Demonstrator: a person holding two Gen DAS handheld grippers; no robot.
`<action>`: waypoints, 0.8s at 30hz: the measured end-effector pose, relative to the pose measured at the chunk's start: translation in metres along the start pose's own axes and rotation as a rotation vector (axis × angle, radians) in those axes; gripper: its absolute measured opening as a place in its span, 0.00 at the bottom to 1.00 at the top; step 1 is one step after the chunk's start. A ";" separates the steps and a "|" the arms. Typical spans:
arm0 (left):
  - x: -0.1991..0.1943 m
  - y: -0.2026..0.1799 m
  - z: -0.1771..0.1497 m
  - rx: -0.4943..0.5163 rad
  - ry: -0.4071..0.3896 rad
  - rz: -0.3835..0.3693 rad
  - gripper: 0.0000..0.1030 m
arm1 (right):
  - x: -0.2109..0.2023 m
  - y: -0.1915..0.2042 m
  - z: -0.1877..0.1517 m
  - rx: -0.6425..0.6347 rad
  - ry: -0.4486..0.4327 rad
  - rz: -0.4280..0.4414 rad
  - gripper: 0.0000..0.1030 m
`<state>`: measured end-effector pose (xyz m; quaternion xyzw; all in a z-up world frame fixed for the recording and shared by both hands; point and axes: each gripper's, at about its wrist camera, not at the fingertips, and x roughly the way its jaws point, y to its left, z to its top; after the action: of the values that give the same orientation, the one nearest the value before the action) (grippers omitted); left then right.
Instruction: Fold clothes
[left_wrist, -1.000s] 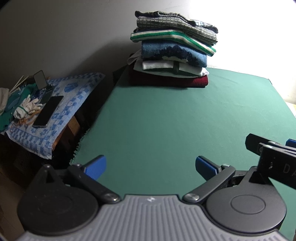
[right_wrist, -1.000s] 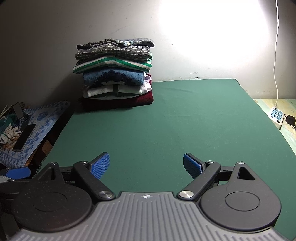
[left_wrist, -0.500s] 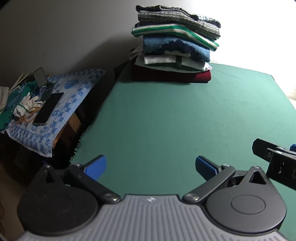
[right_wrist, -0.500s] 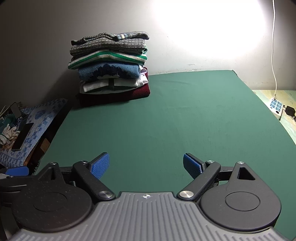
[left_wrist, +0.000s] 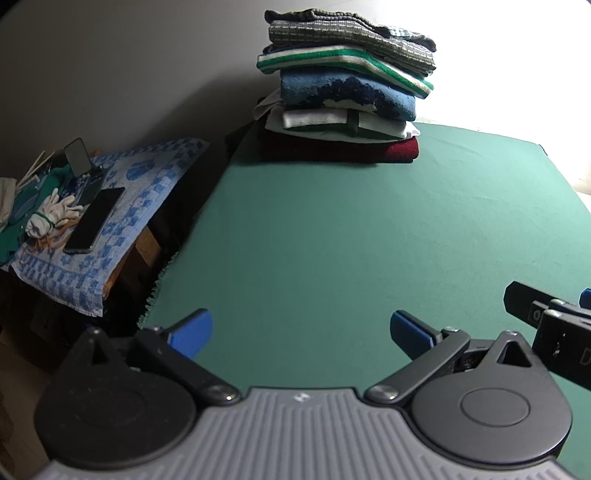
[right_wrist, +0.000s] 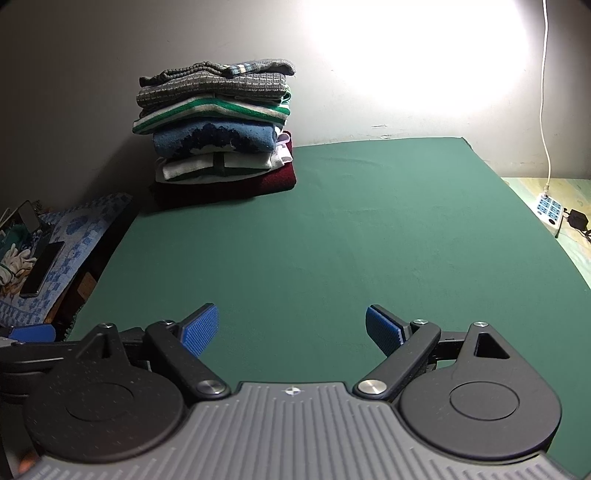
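A stack of folded clothes (left_wrist: 347, 92) (right_wrist: 218, 129) stands at the far left corner of the green table (left_wrist: 351, 240) (right_wrist: 332, 240), against the wall: dark red at the bottom, then white, blue, green-striped and grey knits. My left gripper (left_wrist: 301, 328) is open over the table's near left edge, nothing between its blue pads. My right gripper (right_wrist: 291, 328) is open too, empty, over the near middle of the table. The right gripper's black body shows at the right edge of the left wrist view. Both grippers are far from the stack.
A low side stand under a blue patterned cloth (left_wrist: 122, 206) (right_wrist: 70, 236) sits left of the table, holding a phone (left_wrist: 94, 219), white gloves (left_wrist: 51, 216) and small items. A white power strip (right_wrist: 550, 208) and cable lie on the floor at right.
Both views shifted slightly: the stack rose in the frames and then settled, so both grippers tilted or moved a little. Both stay open and empty.
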<state>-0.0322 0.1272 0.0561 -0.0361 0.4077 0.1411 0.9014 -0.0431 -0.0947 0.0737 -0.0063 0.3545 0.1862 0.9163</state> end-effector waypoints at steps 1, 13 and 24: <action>0.000 0.000 -0.001 -0.001 0.001 0.001 1.00 | 0.000 0.000 0.000 -0.003 0.002 -0.001 0.87; 0.000 0.001 -0.005 -0.002 0.022 0.018 0.99 | -0.002 0.006 -0.003 -0.061 0.027 -0.034 0.87; -0.002 -0.001 -0.011 0.008 0.029 0.032 0.99 | 0.000 0.005 -0.008 -0.074 0.043 -0.044 0.87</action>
<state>-0.0416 0.1237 0.0500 -0.0281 0.4215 0.1535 0.8933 -0.0502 -0.0915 0.0687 -0.0520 0.3667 0.1786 0.9115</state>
